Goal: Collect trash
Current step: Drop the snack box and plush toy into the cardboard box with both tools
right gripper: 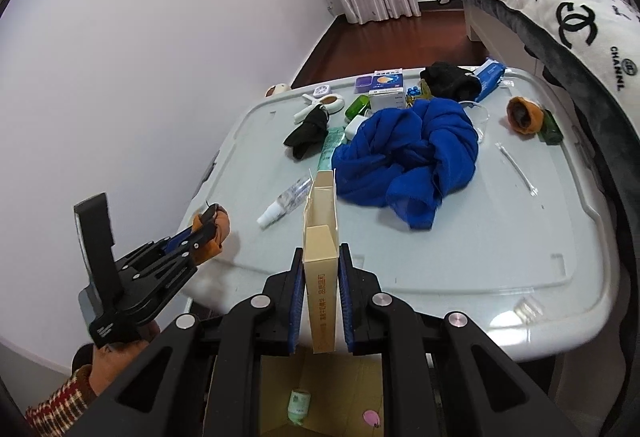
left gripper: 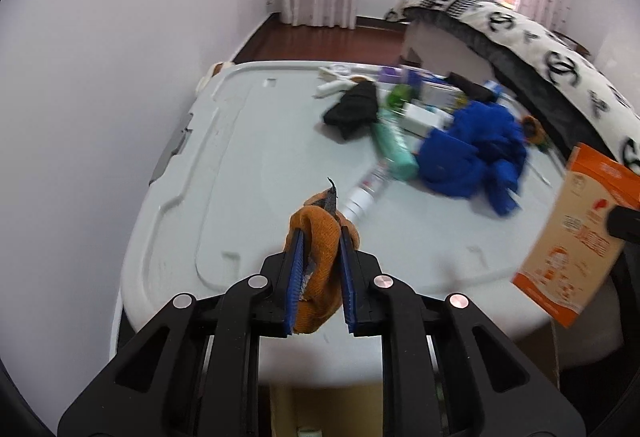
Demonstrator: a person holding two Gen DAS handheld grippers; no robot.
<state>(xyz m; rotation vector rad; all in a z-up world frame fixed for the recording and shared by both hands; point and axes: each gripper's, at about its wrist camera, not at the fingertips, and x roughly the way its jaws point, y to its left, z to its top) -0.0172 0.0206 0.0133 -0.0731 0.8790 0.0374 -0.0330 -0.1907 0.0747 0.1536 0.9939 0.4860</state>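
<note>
Clamped between the left gripper's blue pads, an orange sock hangs over the near left edge of the grey bin lid. Right of it, the right gripper squeezes an orange-and-cream carton edge-on above the lid's near edge, over an open cardboard box below that holds a small green-labelled roll. On the lid, a small spray bottle lies near the left edge, a black sock beyond it, a blue cloth bunched in the middle, a cotton swab to its right, and a second orange sock near the far right corner.
</note>
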